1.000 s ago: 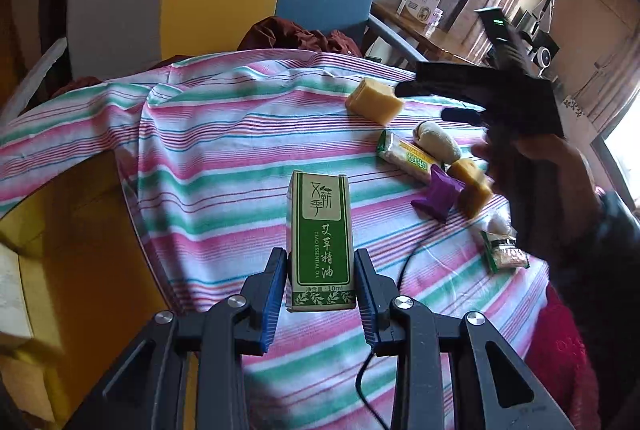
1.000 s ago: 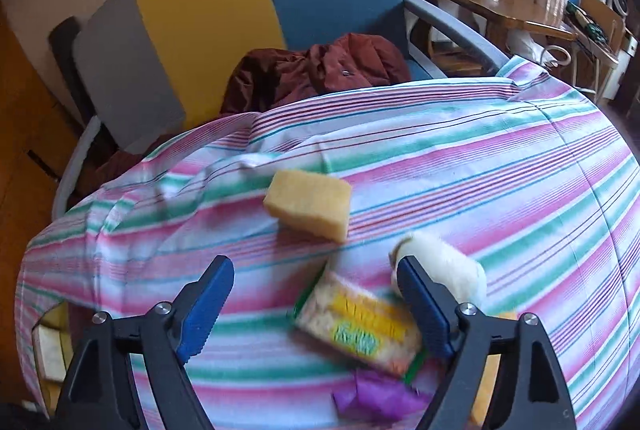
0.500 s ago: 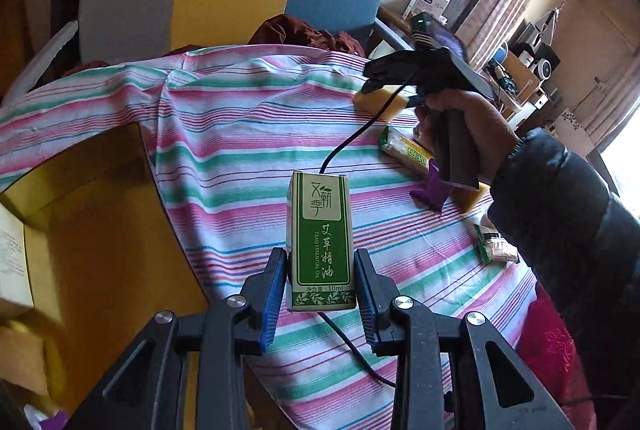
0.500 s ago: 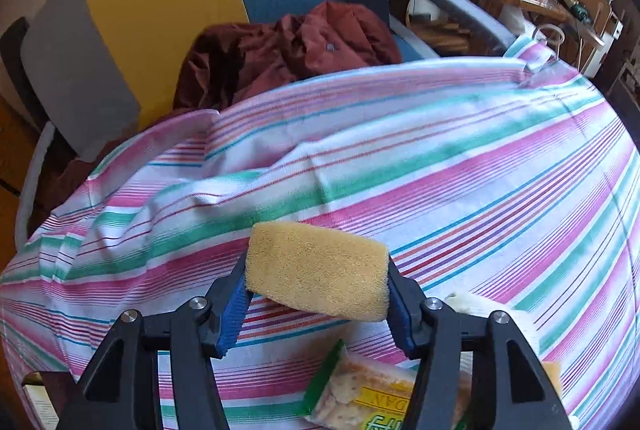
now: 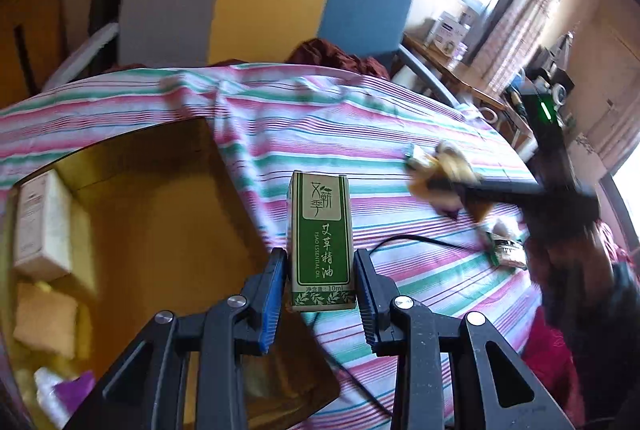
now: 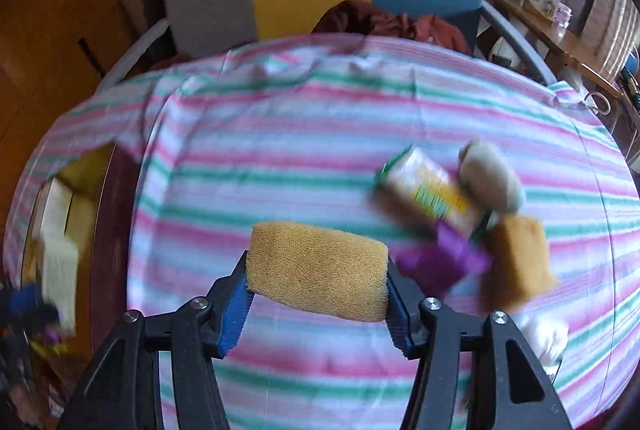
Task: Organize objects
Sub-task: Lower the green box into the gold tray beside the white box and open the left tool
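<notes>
Carry step in hand: green essential-oil box (image 5: 322,242) clamped upright in left gripper (image 5: 320,280) fingers near the yellow bin (image 5: 160,213); sponge (image 6: 318,272) squeezed in right gripper (image 6: 316,298) above striped desk (image 6: 320,149). Next, judged: both released into bin at left; snacks (image 6: 432,189) left farther right.

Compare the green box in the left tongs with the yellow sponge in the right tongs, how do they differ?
The green box is rigid, smooth and printed; the yellow sponge is soft, porous and plain. The box stands upright, gripped near its base; the sponge lies crosswise, pinched at both ends. Both are clamped between blue pads above the striped cloth.
</notes>
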The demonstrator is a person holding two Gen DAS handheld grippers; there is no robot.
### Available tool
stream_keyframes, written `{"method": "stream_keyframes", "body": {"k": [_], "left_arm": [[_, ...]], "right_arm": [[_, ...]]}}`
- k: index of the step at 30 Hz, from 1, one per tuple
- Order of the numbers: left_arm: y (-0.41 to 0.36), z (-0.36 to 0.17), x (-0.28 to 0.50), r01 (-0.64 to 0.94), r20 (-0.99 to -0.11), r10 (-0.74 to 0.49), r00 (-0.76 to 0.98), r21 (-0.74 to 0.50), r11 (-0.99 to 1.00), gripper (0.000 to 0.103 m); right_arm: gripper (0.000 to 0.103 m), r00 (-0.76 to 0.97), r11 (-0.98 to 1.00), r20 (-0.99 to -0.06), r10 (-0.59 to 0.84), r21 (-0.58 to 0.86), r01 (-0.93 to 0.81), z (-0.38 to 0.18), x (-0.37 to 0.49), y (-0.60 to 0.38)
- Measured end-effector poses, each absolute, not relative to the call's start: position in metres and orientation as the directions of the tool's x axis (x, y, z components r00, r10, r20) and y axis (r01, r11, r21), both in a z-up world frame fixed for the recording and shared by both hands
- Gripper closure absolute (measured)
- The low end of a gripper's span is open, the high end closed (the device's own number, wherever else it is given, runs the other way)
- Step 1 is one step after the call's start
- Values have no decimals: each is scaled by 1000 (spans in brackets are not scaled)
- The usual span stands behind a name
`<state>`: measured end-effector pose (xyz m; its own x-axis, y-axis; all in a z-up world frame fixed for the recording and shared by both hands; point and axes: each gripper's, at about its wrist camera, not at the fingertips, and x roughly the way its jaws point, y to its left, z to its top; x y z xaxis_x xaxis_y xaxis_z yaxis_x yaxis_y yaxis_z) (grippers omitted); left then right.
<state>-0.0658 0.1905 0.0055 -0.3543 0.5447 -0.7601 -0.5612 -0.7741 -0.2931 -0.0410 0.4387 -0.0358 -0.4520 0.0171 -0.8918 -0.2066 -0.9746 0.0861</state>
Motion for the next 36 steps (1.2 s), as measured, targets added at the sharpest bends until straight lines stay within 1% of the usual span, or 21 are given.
{"method": "stream_keyframes", "body": {"k": [4,11,15,20,23,30,36], "left_arm": [[160,5,-63,-509,-759,514,-399,-284,-813,69],[101,6,-55,-403,-752,457,-475,-276,-873,69],[61,3,-53,-315,-750,413,-516,-283,-906,69],[24,-15,-54,-213,-776,359,-518,-289,-933,69],[23,-21,-53,-198,-784,354,-510,-293,-935,69],[38,-17,-56,-231,-776,364,-515,-284,-931,69],[48,-17,-58,-244,-783,337,-523,-242,-939,69]], "right_arm": [[45,-454,-974,-891,11,93,-205,-49,-14,423],[48,-454,-961,-889,58,74,-267,-70,-12,437],[48,-456,-967,-887,75,48,-252,-71,-13,434],[48,-452,-976,-888,84,18,-216,-73,-14,425],[48,-453,-979,-887,92,3,-205,-73,-14,423],[48,-450,-979,-889,85,10,-203,-74,-14,424],[48,-450,-980,-889,87,5,-198,-74,-14,423]]}}
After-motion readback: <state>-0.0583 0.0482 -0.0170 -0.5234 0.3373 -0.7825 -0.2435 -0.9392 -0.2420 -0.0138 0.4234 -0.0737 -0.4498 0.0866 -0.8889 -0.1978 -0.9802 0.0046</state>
